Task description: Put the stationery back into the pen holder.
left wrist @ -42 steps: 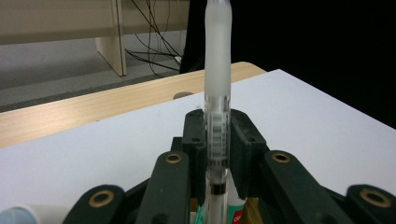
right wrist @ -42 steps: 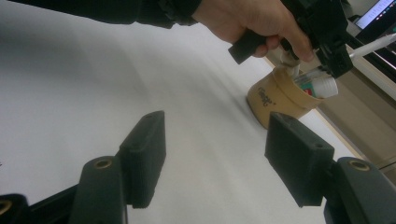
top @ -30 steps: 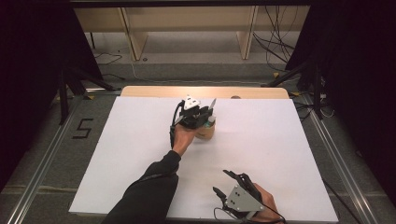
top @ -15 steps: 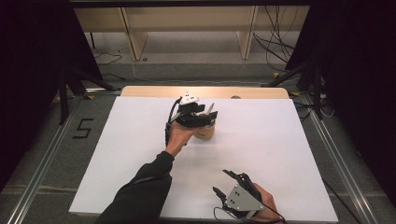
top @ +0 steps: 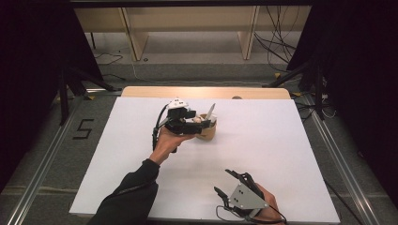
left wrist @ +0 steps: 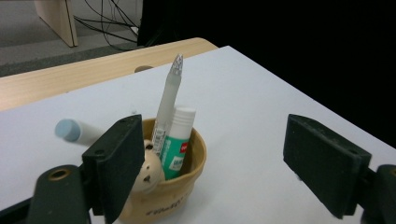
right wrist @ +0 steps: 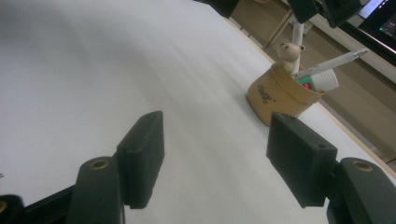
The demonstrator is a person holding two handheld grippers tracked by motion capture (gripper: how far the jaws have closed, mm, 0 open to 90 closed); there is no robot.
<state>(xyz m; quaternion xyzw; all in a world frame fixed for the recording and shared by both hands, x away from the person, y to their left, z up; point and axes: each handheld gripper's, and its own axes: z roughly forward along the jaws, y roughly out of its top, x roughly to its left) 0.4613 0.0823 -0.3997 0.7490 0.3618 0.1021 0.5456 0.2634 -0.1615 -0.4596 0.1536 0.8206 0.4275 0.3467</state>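
The left gripper (top: 199,125) stands with its jaws spread wide and nothing between the pads; they have just been opening, and against the high view of a second ago, when they were drawn in close over the cup (top: 207,131), the hand has also pulled back a little toward the person and lifted. In the left gripper view the two black jaws frame the tan cup (left wrist: 169,186) from just in front of it, the left jaw overlapping its rim in the picture, though whether it touches I cannot tell. Inside the cup stand a white pen (left wrist: 169,100) leaning up and out, a green-and-white glue stick (left wrist: 180,140) beside it, and a small bear-headed figure (left wrist: 148,173) low against the near wall. My reading is that whatever the jaws carried is now let go into the cup, so the placing step looks done and the hand is free to withdraw. A pale blue-capped thing (left wrist: 70,129) lies blurred on the white table top (top: 281,154) behind the left jaw, apart from the cup. Farther out, the right gripper (top: 230,194) rests near the table's near edge, jaws also spread on nothing, well apart from the cup, which sits toward the far middle of the table.
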